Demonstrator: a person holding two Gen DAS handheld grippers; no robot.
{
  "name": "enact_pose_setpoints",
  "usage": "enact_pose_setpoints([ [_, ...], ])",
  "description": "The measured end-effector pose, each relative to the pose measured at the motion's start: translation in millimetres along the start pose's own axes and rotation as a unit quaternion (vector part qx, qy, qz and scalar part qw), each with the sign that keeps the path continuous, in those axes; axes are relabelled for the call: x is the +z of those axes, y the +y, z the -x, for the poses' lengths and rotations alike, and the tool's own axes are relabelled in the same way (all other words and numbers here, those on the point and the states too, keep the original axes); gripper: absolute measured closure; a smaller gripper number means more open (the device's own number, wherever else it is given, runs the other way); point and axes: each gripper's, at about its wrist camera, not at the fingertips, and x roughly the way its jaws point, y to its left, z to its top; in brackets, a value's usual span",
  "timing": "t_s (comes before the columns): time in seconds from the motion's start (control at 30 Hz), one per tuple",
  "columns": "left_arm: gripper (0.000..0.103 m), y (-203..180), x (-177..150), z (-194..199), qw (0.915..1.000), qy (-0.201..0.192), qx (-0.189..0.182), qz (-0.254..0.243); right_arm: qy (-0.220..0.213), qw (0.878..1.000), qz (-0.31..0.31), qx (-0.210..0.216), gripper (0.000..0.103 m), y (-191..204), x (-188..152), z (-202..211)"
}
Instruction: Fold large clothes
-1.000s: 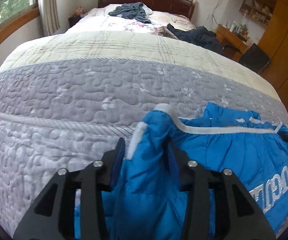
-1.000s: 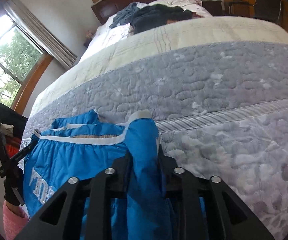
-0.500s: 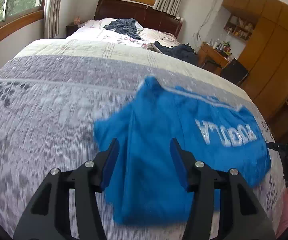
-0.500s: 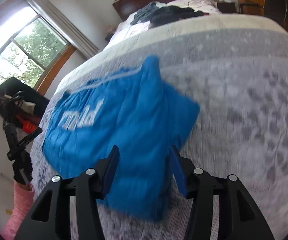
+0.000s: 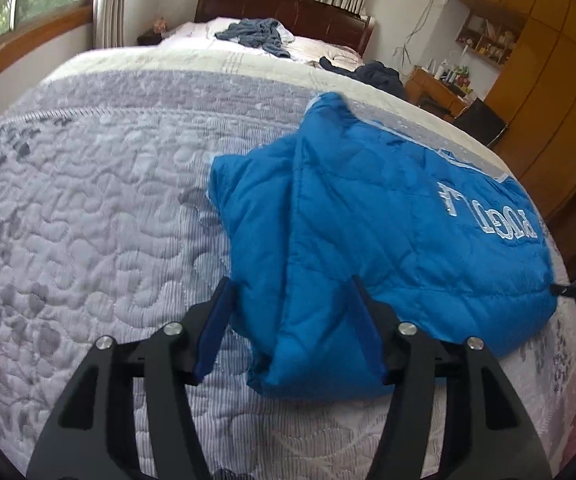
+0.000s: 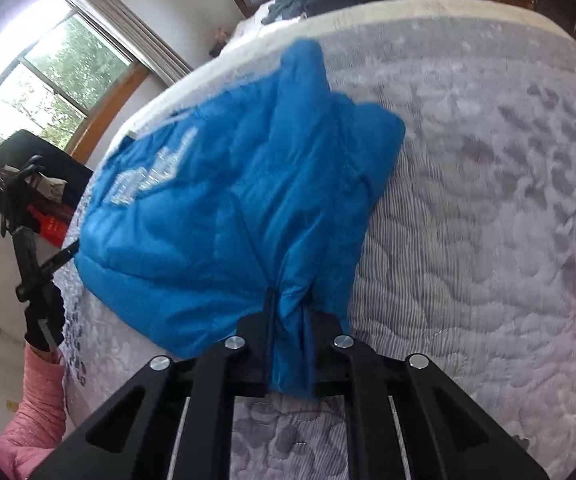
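While the left wrist view is looking down the bed (image 5: 88, 208), the left hand-held gripper (image 5: 291, 312) is sitting spread wide, having let go of the blue jacket (image 5: 367, 216) now lying toward 2 o'clock. In the right wrist view, the right hand-held gripper (image 6: 288, 312) is still pinching the jacket's hem at 6 o'clock, so 1 fold is probably landing.

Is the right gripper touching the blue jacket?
Touching. The right wrist view shows the right gripper with its jaws pinched on a bunched fold at the near edge of the blue jacket.
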Motion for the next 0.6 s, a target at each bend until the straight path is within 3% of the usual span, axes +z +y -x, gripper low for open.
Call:
enact_pose_setpoints([
  [0.2, 0.041, 7.3, -1.0, -2.0, 0.9995, 0.005, -0.016, 0.026, -0.003, 1.000, 0.017, -0.012, 0.087, 4.3, 0.8, 2.5],
  [0.3, 0.042, 6.6, 0.6, 9.3, 0.9994, 0.003, -0.022, 0.026, -0.021, 1.000, 0.019, -0.007, 0.069, 6.2, -0.7, 15.8],
  [0.33, 0.040, 7.8, 1.8, 13.1, 0.9991, 0.004, -0.031, 0.029, -0.031, 0.999, 0.021, 0.000, 0.057, 6.6, -1.2, 21.2],
  [0.47, 0.030, 24.1, 10.3, 17.4, 0.9975, 0.001, -0.042, 0.057, -0.061, 0.998, 0.007, 0.022, 0.030, -0.2, 3.7, 36.3],
  [0.6, 0.030, 51.0, 21.0, 2.8, 0.9882, 0.016, -0.103, 0.112, -0.062, 0.995, -0.029, 0.072, 0.025, -15.4, 14.1, 32.3],
])
